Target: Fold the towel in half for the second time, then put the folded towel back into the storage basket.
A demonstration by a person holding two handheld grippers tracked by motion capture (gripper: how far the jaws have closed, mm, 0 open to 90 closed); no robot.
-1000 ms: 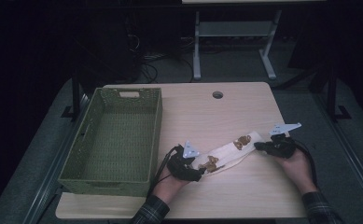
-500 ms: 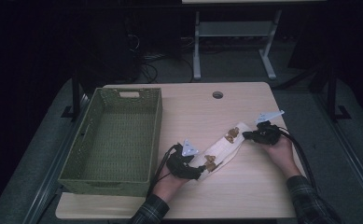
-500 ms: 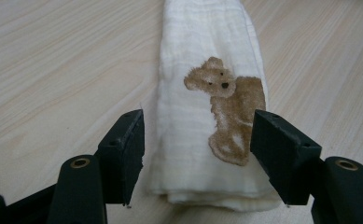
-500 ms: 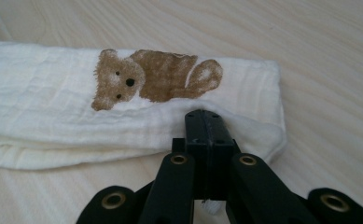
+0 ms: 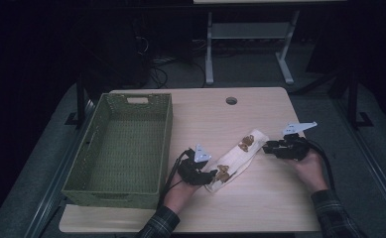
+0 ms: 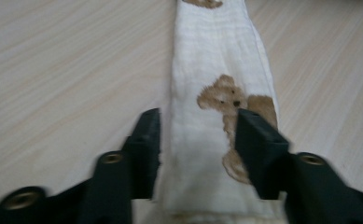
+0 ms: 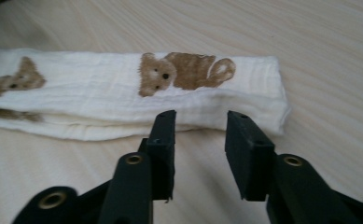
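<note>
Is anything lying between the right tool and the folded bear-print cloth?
Nothing visible: the right tool has its jaws apart just short of the cloth, with bare table between them. Its jaws have just been opening, nothing between them.

So the right gripper (image 7: 198, 126) sits low over the light wooden table (image 7: 319, 42), its two black jaws parted with nothing between them. They've just been opening. The tips stop right at the near edge of a folded white cloth (image 7: 100, 98), which lies flat across the tabletop and runs off the left edge of the view. Its right end is squared off, just past the jaws. A brown teddy bear print (image 7: 184, 70) sits on the cloth above the jaws, and another bear print (image 7: 16, 81) shows at far left, partly cut off.
</note>
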